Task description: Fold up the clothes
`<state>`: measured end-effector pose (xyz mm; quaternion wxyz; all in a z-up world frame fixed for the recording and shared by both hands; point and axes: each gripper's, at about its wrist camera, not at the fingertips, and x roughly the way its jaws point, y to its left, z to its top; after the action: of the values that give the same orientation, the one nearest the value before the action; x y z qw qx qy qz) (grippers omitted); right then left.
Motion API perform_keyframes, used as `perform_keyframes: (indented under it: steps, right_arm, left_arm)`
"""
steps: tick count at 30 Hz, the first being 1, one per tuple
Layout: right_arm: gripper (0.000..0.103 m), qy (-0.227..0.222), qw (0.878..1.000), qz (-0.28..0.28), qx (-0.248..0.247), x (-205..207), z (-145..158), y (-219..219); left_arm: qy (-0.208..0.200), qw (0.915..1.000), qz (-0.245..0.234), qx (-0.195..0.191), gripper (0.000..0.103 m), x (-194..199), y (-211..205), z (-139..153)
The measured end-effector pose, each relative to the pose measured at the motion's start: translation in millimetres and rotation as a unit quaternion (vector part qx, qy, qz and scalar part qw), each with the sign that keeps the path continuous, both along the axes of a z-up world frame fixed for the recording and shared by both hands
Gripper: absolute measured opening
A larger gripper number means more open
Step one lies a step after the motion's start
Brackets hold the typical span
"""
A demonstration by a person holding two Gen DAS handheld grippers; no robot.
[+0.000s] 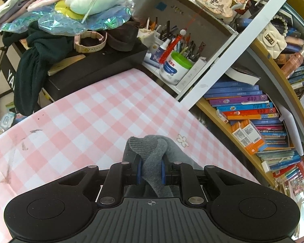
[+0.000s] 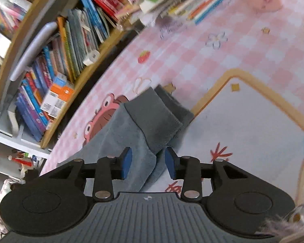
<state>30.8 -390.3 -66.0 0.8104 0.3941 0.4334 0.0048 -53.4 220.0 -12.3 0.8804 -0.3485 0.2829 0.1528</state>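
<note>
On the pink checked mat (image 1: 95, 109), left gripper (image 1: 151, 168) pinched a bunched fold of the grey garment (image 1: 152, 151) between its blue pads (image 1: 139, 170). Right gripper (image 2: 148, 162) hung over the same garment (image 2: 152, 119) (lying flat, one end folded over), jaws spread, pads (image 2: 127, 160) clear of cloth. Bookshelf (image 2: 56, 60) stood alongside.

Cluttered home study: crammed bookshelves (image 1: 253, 109)
</note>
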Motion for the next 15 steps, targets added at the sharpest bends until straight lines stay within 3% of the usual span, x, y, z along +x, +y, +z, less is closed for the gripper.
perform_keyframes:
  steps: [3, 4, 5, 6, 11, 15]
  right_arm:
    - [0.029, 0.021, 1.0, -0.005, 0.019, 10.5, -13.6, 2.2]
    - [0.024, 0.024, 0.999, -0.008, 0.029, 12.7, -16.9, 2.3]
    - [0.013, 0.019, 0.999, -0.004, 0.034, 13.1, -15.1, 1.9]
    - [0.011, 0.011, 0.999, 0.001, 0.038, 13.1, -12.7, 1.5]
    - [0.008, -0.024, 0.998, 0.004, 0.051, 3.7, 10.9, -15.7]
    - [0.008, -0.026, 0.998, 0.002, 0.058, -16.4, 30.3, -35.6]
  left_arm:
    - [0.001, 1.0, 0.002, -0.001, 0.017, -0.5, 0.7, 0.1]
    - [0.002, 1.0, 0.002, -0.001, 0.017, -0.6, 1.0, 0.4]
    - [0.002, 1.0, 0.003, -0.001, 0.017, -0.7, 1.3, 0.8]
    - [0.0, 1.0, 0.003, -0.002, 0.017, -1.3, 2.2, 2.5]
    - [-0.005, 0.9998, -0.017, -0.009, 0.016, -7.1, 3.1, 11.5]
    - [-0.003, 0.9991, -0.037, -0.022, 0.016, -15.0, 0.5, 15.9]
